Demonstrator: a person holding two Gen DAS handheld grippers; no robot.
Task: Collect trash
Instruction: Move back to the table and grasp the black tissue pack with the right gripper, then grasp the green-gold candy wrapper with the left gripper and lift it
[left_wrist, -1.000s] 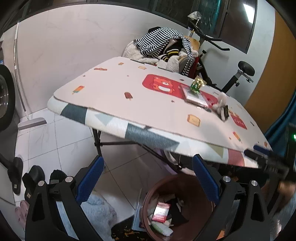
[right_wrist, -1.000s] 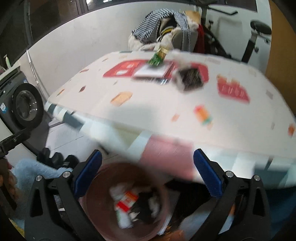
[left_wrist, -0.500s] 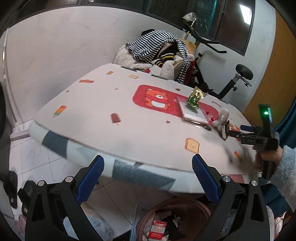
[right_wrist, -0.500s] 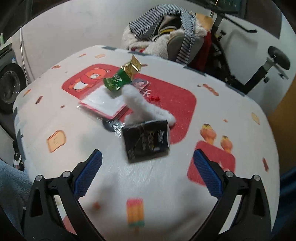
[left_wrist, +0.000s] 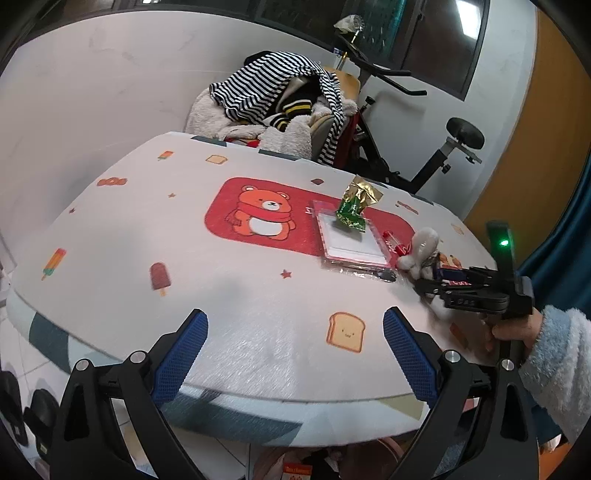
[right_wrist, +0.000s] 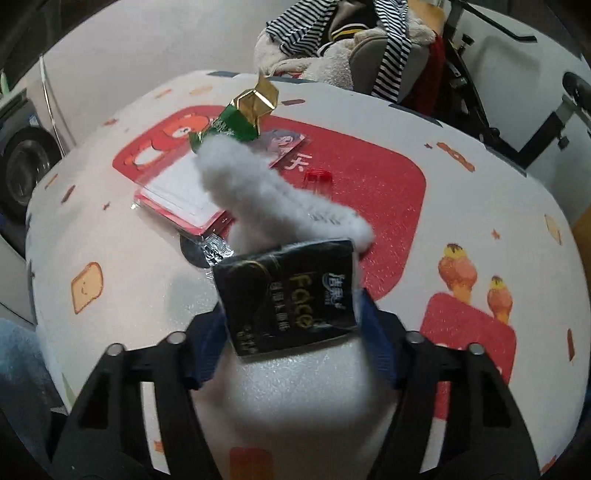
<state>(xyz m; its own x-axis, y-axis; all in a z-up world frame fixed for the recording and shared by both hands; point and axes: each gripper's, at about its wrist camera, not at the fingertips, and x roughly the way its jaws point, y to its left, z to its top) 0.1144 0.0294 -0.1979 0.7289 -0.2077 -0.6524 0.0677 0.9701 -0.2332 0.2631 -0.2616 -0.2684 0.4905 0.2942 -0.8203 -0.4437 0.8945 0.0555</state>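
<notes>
A black tissue packet (right_wrist: 288, 291) with white fluffy tissue (right_wrist: 266, 192) spilling from it lies on the patterned table (right_wrist: 461, 229). My right gripper (right_wrist: 291, 332) has its jaws closing, and both blue pads touch the packet's sides. Beyond it lie a green and gold wrapper (right_wrist: 240, 114), a clear plastic card pack (right_wrist: 177, 195) and a small red piece (right_wrist: 317, 176). In the left wrist view the right gripper (left_wrist: 428, 280) reaches the tissue (left_wrist: 421, 247) from the right. My left gripper (left_wrist: 295, 354) hangs open over the table's near edge with nothing between its fingers.
A brown trash bin (left_wrist: 295, 469) shows partly under the table's near edge. A chair piled with striped clothes (left_wrist: 280, 88) and an exercise bike (left_wrist: 443, 147) stand behind the table. A washing machine (right_wrist: 26, 162) is at the left. A fuzzy blue sleeve (left_wrist: 554, 354) holds the right gripper.
Both grippers moved from above the bin to over the table. The right one came up to the black packet and its jaws narrowed from wide open onto the packet's sides.
</notes>
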